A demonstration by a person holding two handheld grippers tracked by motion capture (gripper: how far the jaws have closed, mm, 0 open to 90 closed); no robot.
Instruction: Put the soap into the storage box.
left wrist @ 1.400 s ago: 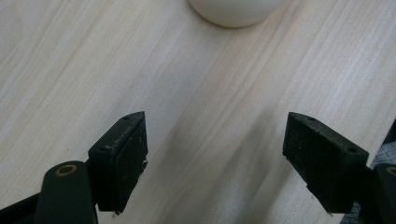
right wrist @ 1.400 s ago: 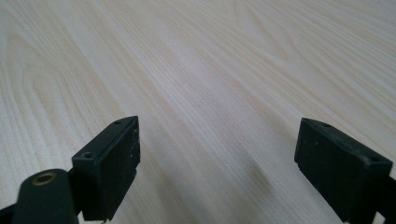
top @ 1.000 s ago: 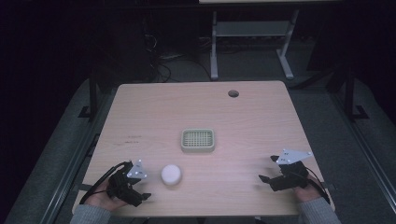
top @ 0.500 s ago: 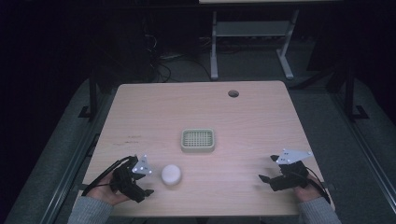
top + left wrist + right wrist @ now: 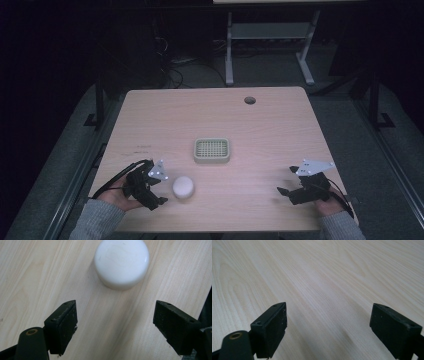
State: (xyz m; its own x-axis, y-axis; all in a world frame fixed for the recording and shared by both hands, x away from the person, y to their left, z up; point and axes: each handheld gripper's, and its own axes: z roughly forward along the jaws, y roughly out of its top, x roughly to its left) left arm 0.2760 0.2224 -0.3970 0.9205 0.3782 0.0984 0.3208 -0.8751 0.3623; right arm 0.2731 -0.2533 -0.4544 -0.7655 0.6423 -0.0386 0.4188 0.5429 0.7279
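Observation:
A round white puck-like object [image 5: 183,187] lies on the wooden table near its front left. In the left gripper view the white object [image 5: 122,263] sits just beyond the open jaws, not between them. My left gripper [image 5: 159,192] is held low to the left of it, open, with nothing held. A pale green ridged tray [image 5: 211,150] rests at the table's middle. My right gripper [image 5: 285,182] stands open near the front right edge; its own view shows my right gripper [image 5: 327,326] over bare wood.
A round cable hole [image 5: 249,100] sits near the table's far edge. Behind the table stands a metal frame [image 5: 270,35] on a dark floor with cables. Bare wood lies between the two grippers.
My left gripper has moved right and a little forward, closer to the white object. The right gripper has stayed where it was.

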